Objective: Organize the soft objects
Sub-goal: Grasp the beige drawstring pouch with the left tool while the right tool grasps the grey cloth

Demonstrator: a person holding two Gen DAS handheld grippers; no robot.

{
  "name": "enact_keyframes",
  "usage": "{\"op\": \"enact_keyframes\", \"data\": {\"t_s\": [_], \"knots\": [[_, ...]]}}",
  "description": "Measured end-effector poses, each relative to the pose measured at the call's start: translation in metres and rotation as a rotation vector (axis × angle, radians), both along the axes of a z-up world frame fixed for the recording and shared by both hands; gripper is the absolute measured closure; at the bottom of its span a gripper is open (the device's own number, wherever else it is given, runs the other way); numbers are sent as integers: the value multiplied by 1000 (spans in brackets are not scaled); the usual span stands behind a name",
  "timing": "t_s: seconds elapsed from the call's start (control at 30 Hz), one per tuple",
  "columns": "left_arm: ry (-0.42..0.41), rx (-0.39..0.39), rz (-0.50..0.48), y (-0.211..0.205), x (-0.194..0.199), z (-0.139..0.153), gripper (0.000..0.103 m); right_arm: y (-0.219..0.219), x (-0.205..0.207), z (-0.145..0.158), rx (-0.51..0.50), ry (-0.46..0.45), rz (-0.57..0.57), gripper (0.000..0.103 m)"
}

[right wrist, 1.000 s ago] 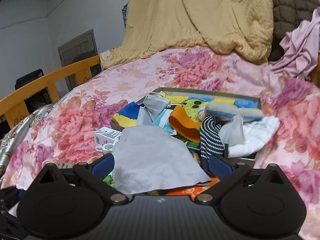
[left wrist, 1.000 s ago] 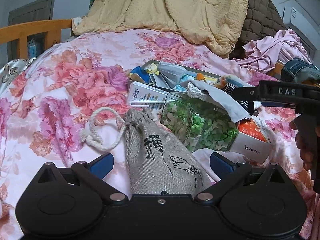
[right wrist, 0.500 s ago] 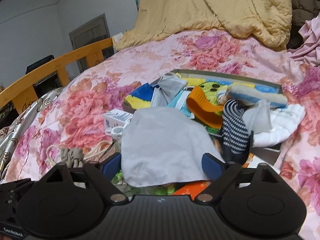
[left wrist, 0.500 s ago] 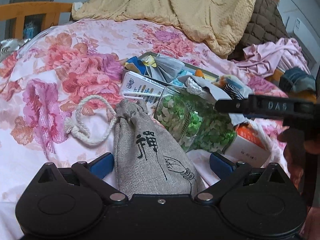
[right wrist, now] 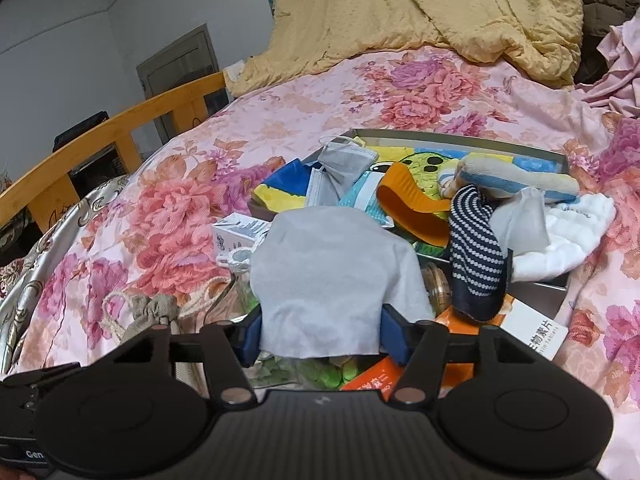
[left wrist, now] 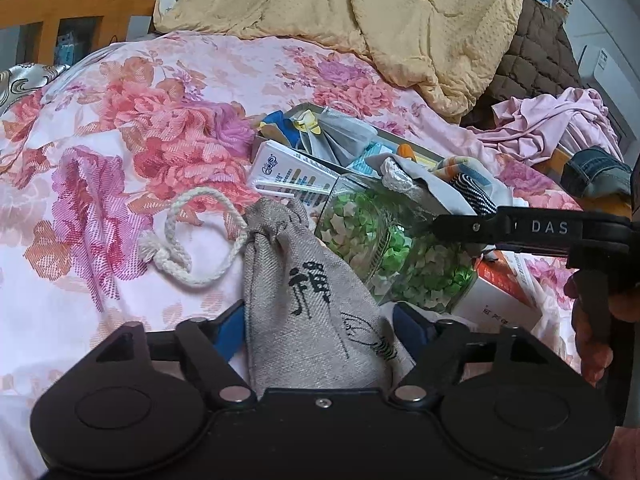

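Two grips are forming beside the jar of green paper stars [left wrist: 394,256]. Left of the jar, the left gripper [left wrist: 320,326] has just been closing on the linen pouch [left wrist: 308,296], long axis along its fingers. Over the jar, the right gripper [right wrist: 322,334] has been closing on the grey cloth [right wrist: 328,272], pads touching its edges.

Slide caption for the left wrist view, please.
Left gripper closing around a grey drawstring pouch on the floral bedspread, jar of paper stars behind.

Bedroom: floral bedspread [left wrist: 120,128], wooden bedframe [right wrist: 100,136]
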State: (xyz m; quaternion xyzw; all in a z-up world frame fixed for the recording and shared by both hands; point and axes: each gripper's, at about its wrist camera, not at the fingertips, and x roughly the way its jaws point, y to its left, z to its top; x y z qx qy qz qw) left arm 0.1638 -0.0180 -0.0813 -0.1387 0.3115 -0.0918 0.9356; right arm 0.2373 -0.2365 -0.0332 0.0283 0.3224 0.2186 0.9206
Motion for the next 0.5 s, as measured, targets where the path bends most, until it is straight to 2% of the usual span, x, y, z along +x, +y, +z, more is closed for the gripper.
{"op": "enact_keyframes", "data": {"t_s": [0.1, 0.27, 0.5], "knots": [[-2, 3, 1, 0, 0, 0, 40, -1, -2, 3, -1, -17, -11, 51], [-13, 24, 14, 2, -1, 0, 54, 0, -5, 7, -11, -36, -10, 57], [-17, 23, 21, 4, -2, 0, 59, 3, -14, 12, -10, -35, 23, 59]]}}
